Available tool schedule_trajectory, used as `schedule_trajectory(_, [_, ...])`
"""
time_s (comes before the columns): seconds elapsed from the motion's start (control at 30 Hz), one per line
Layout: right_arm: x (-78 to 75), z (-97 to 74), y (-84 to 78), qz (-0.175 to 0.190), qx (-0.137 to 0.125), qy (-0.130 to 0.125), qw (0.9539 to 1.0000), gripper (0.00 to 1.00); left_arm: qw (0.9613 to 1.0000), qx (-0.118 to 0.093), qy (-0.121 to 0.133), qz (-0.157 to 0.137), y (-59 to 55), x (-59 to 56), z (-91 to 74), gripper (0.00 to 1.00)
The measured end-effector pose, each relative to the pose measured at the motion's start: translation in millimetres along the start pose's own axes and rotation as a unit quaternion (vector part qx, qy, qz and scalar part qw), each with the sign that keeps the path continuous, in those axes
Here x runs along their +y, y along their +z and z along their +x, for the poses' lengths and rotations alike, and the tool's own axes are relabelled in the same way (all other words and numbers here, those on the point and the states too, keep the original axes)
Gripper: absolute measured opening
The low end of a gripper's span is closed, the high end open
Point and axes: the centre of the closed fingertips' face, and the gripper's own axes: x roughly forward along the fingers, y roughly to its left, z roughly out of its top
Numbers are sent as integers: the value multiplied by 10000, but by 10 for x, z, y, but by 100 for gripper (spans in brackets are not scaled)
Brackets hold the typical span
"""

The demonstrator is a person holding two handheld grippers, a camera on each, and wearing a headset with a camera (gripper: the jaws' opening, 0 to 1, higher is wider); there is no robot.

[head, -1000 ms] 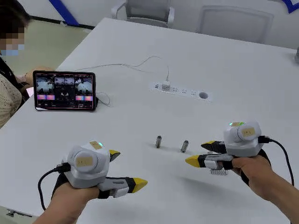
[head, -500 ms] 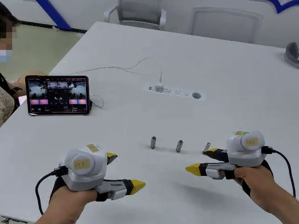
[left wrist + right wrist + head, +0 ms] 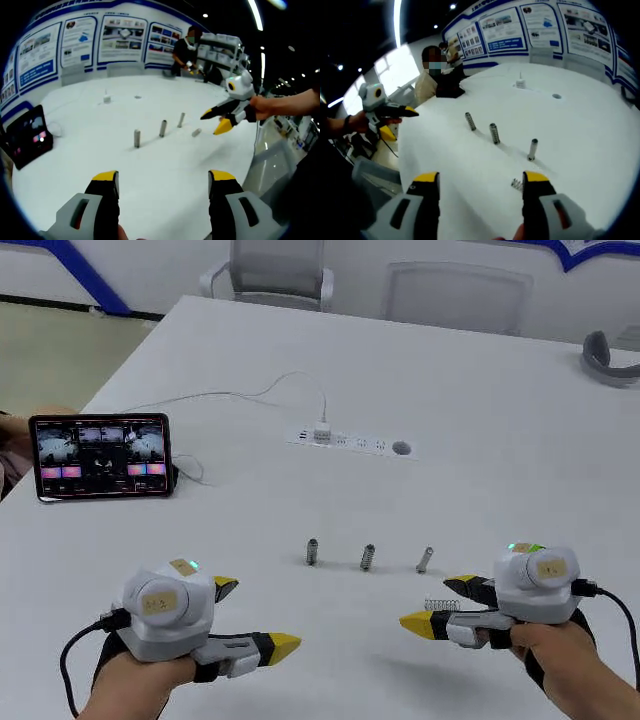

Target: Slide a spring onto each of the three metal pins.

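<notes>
Three metal pins stand in a row on the white table [image 3: 300, 370]. The left pin [image 3: 312, 552] and middle pin [image 3: 367, 557] each carry a spring; the right pin [image 3: 425, 560] is bare. A loose spring [image 3: 441, 605] lies flat on the table, between the tips of my open right gripper [image 3: 437, 603]. In the right gripper view the spring [image 3: 517, 185] rests beside the right fingertip [image 3: 535, 177], below the bare pin [image 3: 533, 149]. My left gripper [image 3: 252, 617] is open and holds nothing, well left of the pins [image 3: 163, 128].
A tablet [image 3: 100, 455] leans at the table's left edge. A power strip [image 3: 350, 440] with a plugged cable lies beyond the pins. A grey headset-like band [image 3: 605, 355] sits far right. Chairs [image 3: 275, 270] stand behind the table. A person [image 3: 432, 75] sits at the left.
My right gripper has drawn back to the right, uncovering the bare third pin and the loose spring. The spring has stayed in place, and the head camera has tilted.
</notes>
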Motion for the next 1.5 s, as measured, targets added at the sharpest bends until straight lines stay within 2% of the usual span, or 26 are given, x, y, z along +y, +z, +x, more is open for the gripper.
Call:
schedule_trajectory(0.67, [-91,-320,-304,368,-158,-255,9989,72,9999,25,-143,6,44,-80,173,75])
schedule_trajectory(1.13, [-68,-415,-489,591,-185,-333,9975,74,9996,77,-248,85,85,-119,290,75])
schedule_trajectory(1.5, [-51,-517,-577,729,-213,-428,9962,75,9980,315,-434,344,30,-190,324,75])
